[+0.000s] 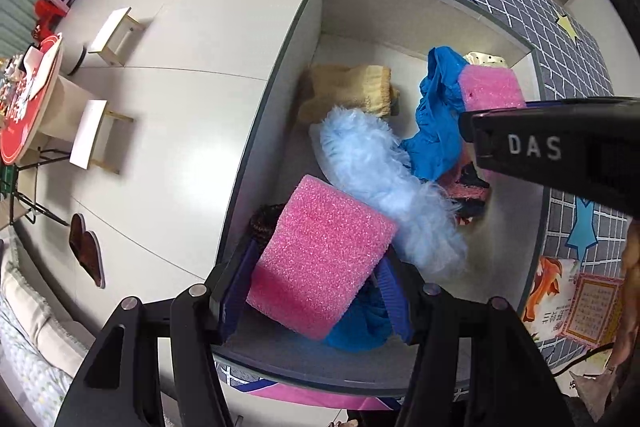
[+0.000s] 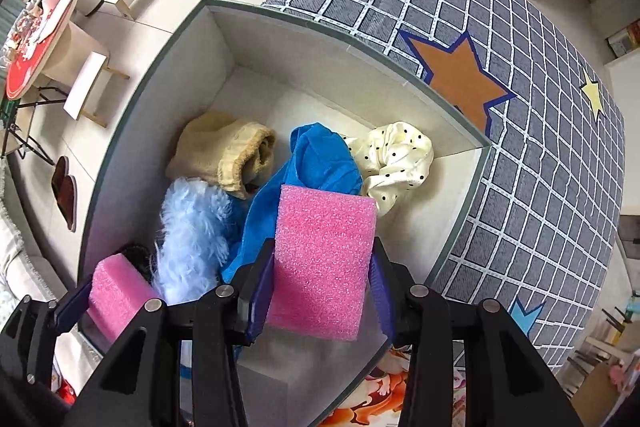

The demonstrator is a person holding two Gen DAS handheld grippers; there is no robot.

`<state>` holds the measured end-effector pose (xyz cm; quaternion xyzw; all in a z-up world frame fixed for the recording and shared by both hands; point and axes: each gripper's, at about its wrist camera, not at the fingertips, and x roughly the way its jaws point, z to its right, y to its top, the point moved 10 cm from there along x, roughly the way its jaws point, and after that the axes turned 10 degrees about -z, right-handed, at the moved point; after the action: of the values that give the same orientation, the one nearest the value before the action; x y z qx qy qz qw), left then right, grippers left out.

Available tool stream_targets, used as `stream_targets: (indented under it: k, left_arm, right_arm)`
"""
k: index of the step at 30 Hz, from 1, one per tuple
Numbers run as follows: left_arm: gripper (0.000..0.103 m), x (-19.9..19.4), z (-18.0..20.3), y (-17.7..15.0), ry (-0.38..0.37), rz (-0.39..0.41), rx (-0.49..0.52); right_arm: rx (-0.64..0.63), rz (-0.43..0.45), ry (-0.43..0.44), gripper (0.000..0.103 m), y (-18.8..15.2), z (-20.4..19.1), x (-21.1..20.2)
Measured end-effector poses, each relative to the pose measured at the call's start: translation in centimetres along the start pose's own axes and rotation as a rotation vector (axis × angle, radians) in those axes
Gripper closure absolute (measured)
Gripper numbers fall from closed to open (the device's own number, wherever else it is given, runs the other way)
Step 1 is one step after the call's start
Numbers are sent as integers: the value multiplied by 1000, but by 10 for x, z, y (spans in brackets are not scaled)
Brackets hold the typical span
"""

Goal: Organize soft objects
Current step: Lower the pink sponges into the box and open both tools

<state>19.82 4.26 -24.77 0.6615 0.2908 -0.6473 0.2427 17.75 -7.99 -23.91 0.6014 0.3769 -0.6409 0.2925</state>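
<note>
A grey-rimmed white box [image 1: 256, 131] [image 2: 132, 95] sits on a checked cloth. Inside lie a tan fleece piece [image 1: 352, 87] [image 2: 216, 151], a light blue fluffy piece [image 1: 380, 179] [image 2: 192, 223], a blue cloth [image 1: 436, 123] [image 2: 320, 163] and a cream dotted cloth [image 2: 396, 159]. My left gripper [image 1: 316, 291] is shut on a pink foam block [image 1: 324, 255] [image 2: 116, 291] over the box's near end. My right gripper [image 2: 320, 291] is shut on a second pink foam block [image 2: 324, 259] [image 1: 492, 87] over the blue cloth; its body [image 1: 560, 151] shows in the left wrist view.
The grey checked tablecloth [image 2: 520, 107] carries star patches, one orange [image 2: 460, 75]. A picture book [image 1: 576, 307] lies by the box. Beyond the table edge is a tiled floor with white stools [image 1: 112, 35], a red round table [image 1: 28, 99] and dark slippers [image 1: 86, 251].
</note>
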Motion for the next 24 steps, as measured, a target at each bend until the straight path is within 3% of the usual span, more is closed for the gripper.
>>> stream_targets:
  k: [13,14,15,16,17,24]
  left_arm:
    - [36,0,8,4,20,-3,10]
    - [32,-1,10,4,24,-3,11]
    - [27,-1,10,4,27,-4,13]
    - [26,-2,11,4,27,-6,13]
    - [25,-3,13,4,25,-4,12]
    - [24,-6,13,1,47,-10,8]
  right_arm:
    - [8,-17,-1,58,3,2,5]
    - [11,-19,1,56,3,3,5]
    - [14,-21,4,46,3,3,5]
    - [21,-19,11,30,3,5,4]
    - [24,-14,13,23,3,5,3]
    - [44,34,26,21,9,12,-12]
